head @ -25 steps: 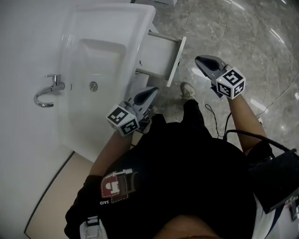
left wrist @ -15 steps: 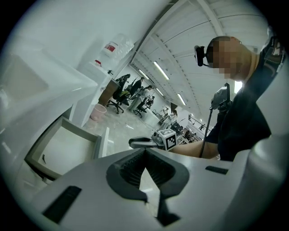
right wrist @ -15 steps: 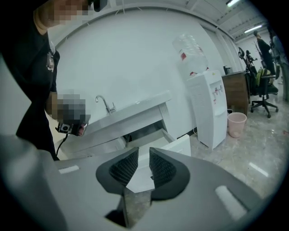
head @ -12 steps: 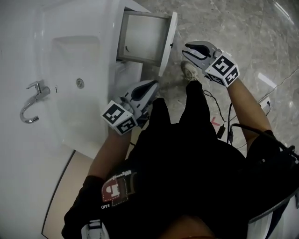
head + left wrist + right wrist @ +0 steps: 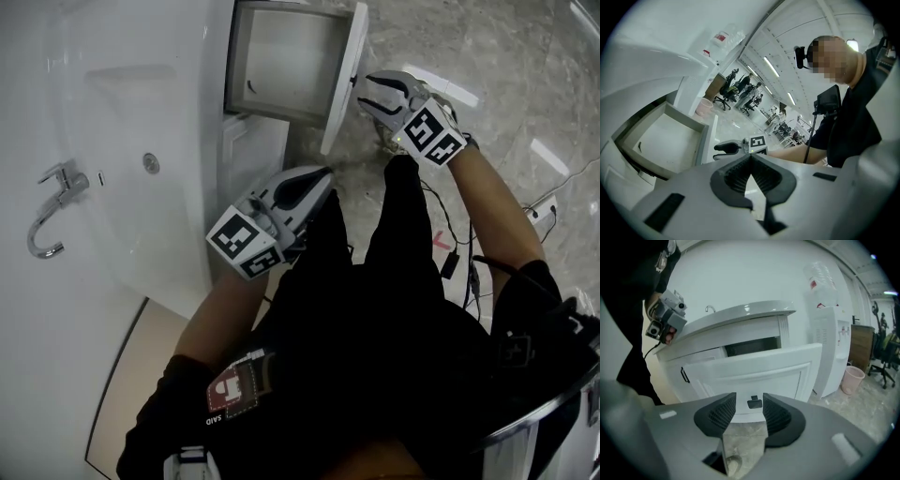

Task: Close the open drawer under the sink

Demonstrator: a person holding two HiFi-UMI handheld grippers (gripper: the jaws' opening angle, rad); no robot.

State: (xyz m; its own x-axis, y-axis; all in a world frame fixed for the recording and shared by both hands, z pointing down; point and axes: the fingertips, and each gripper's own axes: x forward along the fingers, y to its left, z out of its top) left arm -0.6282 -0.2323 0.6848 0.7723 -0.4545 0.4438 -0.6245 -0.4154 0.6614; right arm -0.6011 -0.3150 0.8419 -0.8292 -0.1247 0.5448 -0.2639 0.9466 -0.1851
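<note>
Only lettering — short word on shirt patch (image 5: 232,392); L tool cube (image 5: 246,242), R tool cube (image 5: 434,134) — marker squares, no txt.

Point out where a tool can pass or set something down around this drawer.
Bare: the drawer's inside, walled by its front panel; the sink basin beside the faucet; marble floor beyond the right tool, whose empty jaws have just been opening. Crowded: the gap between cabinet and legs, filled by the left tool; cables on the floor.
</note>
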